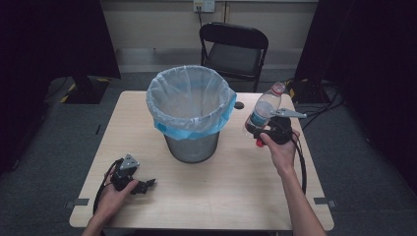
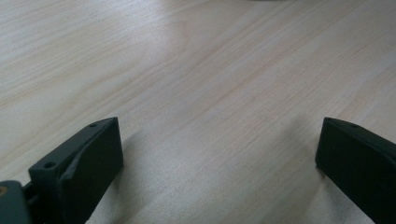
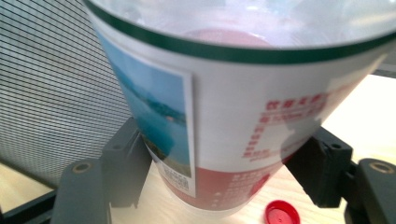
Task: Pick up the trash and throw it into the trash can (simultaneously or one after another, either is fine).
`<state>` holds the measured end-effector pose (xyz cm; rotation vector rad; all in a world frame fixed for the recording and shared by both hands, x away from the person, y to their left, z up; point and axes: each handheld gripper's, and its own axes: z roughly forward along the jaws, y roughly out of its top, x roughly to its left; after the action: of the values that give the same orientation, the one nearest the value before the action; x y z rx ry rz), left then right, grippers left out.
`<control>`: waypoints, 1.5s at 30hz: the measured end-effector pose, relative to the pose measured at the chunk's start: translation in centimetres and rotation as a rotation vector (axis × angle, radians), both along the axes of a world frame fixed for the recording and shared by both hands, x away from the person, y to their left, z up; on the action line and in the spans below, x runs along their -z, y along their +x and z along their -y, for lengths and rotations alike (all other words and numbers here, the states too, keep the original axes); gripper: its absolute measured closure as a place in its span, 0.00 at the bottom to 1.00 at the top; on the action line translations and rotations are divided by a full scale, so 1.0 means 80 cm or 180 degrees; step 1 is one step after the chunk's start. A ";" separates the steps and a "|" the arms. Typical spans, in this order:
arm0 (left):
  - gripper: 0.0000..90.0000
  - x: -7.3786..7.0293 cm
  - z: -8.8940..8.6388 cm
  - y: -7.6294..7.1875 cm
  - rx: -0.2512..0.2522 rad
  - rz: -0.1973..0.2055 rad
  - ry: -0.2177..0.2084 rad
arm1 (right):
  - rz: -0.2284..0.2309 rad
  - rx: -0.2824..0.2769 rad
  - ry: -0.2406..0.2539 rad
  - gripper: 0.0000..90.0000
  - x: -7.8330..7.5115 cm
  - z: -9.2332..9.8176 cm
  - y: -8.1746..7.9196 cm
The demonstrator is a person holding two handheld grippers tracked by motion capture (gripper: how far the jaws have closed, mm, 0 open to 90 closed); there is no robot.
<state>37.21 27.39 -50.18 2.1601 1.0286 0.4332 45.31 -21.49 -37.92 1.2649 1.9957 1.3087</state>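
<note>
A clear plastic bottle [image 1: 264,110] with a white, red and blue label and a red neck is held tilted above the table's right side. My right gripper [image 1: 256,131] is shut on its lower body. In the right gripper view the bottle [image 3: 243,93] sits between both jaws of the right gripper [image 3: 224,161]. A loose red cap [image 3: 281,213] lies on the table beneath it. A metal mesh bin [image 1: 192,145] with a blue-white bag liner [image 1: 189,96] stands mid-table, left of the bottle. My left gripper [image 1: 147,185] rests open near the front left, its jaws wide over bare wood [image 2: 219,123].
The mesh bin wall [image 3: 46,84] is close on the left of the right gripper. A black folding chair [image 1: 235,46] stands behind the wooden table [image 1: 236,191]. A small dark disc [image 1: 239,105] lies by the bin. Cables [image 1: 324,105] run on the floor at right.
</note>
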 end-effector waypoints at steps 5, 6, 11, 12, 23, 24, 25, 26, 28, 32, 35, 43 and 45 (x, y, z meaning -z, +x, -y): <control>0.00 0.000 0.000 0.000 0.0003 0.0003 -0.0001 | 0.0071 -0.0012 0.0063 0.32 -0.018 0.000 -0.011; 0.00 0.000 0.000 0.000 0.0003 0.0003 -0.0001 | 0.0103 -0.0015 0.0075 0.32 -0.022 -0.001 -0.014; 0.00 0.000 0.000 0.000 0.0000 0.0000 -0.0001 | 0.0286 -0.0084 0.0150 0.32 -0.044 -0.004 -0.030; 0.00 0.000 0.000 0.000 0.0000 0.0000 0.0000 | 0.0307 -0.0092 0.0157 0.32 -0.048 -0.004 -0.033; 0.00 0.000 0.000 0.000 -0.0003 0.0001 -0.0004 | 0.0428 -0.0188 0.0279 0.32 -0.091 -0.006 -0.055; 0.00 0.000 0.000 0.000 -0.0003 0.0000 -0.0003 | 0.0459 -0.0226 0.0334 0.32 -0.098 -0.007 -0.058; 0.00 0.000 0.000 0.000 -0.0003 0.0001 -0.0003 | 0.0474 -0.0238 0.0345 0.32 -0.101 -0.007 -0.059; 0.00 0.000 0.000 0.000 -0.0001 0.0000 -0.0003 | 0.0492 -0.0247 0.0345 0.32 -0.104 -0.008 -0.060; 0.00 0.000 0.000 0.000 -0.0002 0.0000 -0.0002 | 0.0515 -0.0255 0.0385 0.32 -0.110 -0.009 -0.062; 0.00 0.000 0.000 0.000 -0.0002 0.0001 -0.0001 | 0.0580 -0.0315 0.0472 0.32 -0.122 -0.012 -0.069; 0.00 0.000 0.000 0.000 0.0001 0.0000 0.0001 | 0.0644 -0.0359 0.0482 0.32 -0.133 -0.014 -0.073; 0.00 0.000 0.000 0.000 0.0001 0.0000 0.0000 | 0.0759 -0.0489 0.0601 0.32 -0.161 -0.026 -0.073; 0.00 0.000 0.000 0.000 0.0003 0.0003 0.0000 | 0.0779 -0.0530 0.0631 0.32 -0.166 -0.031 -0.071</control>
<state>37.21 27.40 -50.19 2.1601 1.0269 0.4335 39.64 -18.98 -24.63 0.9799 1.8663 1.6888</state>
